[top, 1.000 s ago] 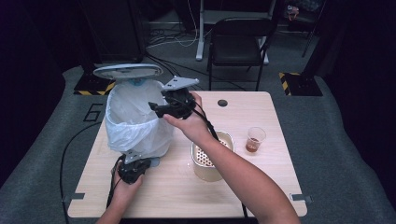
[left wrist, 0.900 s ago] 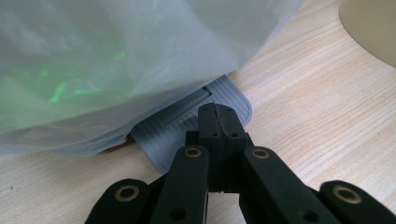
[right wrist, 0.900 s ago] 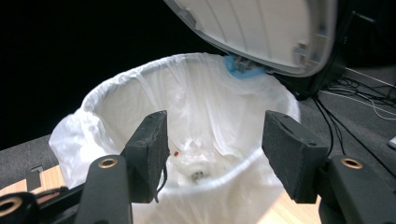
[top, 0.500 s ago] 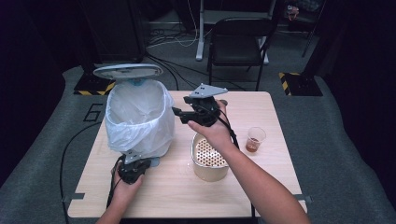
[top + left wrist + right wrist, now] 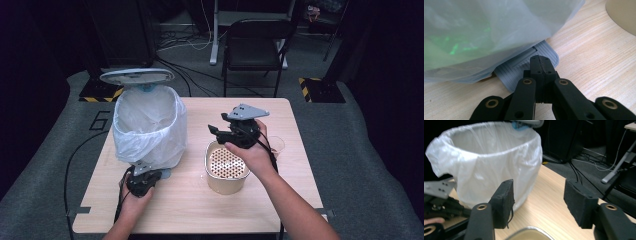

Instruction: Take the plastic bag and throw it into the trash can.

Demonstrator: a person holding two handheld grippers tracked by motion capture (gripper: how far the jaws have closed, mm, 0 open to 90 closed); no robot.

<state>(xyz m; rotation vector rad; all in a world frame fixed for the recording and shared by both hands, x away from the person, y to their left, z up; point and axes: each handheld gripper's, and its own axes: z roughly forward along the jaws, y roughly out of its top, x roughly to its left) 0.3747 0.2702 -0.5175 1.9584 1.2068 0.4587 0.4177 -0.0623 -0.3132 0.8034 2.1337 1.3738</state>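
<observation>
A pedal bin [image 5: 150, 125] lined with a white bag [image 5: 491, 157] stands at the table's left, its grey lid [image 5: 136, 76] tipped up. My left gripper [image 5: 152, 176] is at the bin's foot, jaws shut, tips resting on the ribbed grey pedal [image 5: 524, 66]. My right gripper [image 5: 216, 131] hovers over the beige pot with a perforated top [image 5: 226, 167], pointing toward the bin. In the right gripper view its jaws [image 5: 539, 202] stand apart with nothing between them; they have just been opening a little.
A small clear cup [image 5: 276, 145] with brown liquid stands right of the pot, behind my right hand. The wooden table [image 5: 200, 210] has bare room in front. A black chair [image 5: 255, 40] stands beyond the far edge.
My right gripper has moved rightward and slightly down, from over the bin's rim to above the beige pot. The left gripper has stayed on the pedal, and the lid has stayed up.
</observation>
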